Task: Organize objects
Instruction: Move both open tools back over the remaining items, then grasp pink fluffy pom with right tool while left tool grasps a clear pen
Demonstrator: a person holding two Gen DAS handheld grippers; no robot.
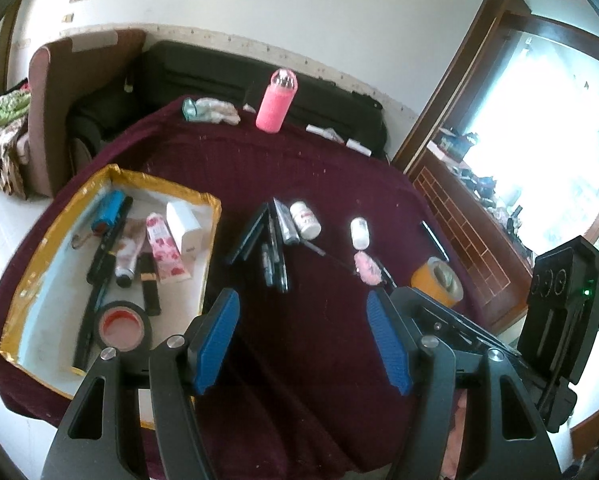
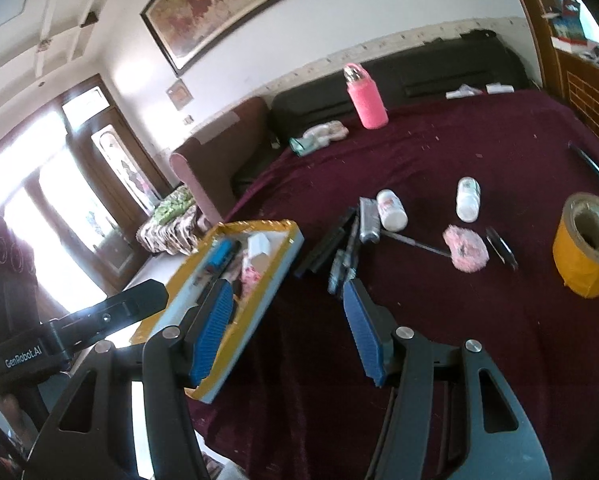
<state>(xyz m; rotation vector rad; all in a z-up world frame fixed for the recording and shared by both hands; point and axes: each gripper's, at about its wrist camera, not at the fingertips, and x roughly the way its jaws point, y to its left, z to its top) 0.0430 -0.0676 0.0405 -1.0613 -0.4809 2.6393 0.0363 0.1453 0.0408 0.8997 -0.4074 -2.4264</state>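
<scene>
A yellow-rimmed tray (image 1: 15,280) (image 2: 291,240) on the maroon cloth holds a black tape roll (image 1: 123,326), a rose-print tube (image 1: 164,250), a white box (image 1: 183,226), a blue object (image 1: 108,210) and dark sticks. On the cloth beyond lie a cluster of dark pens and tubes (image 1: 273,246) (image 2: 341,242), two white bottles (image 1: 305,219) (image 2: 468,199), a pink puff (image 1: 366,266) (image 2: 465,248) and a yellow tape roll (image 1: 437,280) (image 2: 585,250). My left gripper (image 1: 303,304) hovers open above the cloth, near the tray. My right gripper (image 2: 287,292) is open too, empty.
A pink bottle (image 1: 276,102) (image 2: 365,96) and a crumpled cloth (image 1: 213,110) stand at the table's far edge. A black pen (image 1: 435,240) lies at the right. A black sofa and brown chair stand behind the table. The other gripper's body (image 1: 559,312) is at the right.
</scene>
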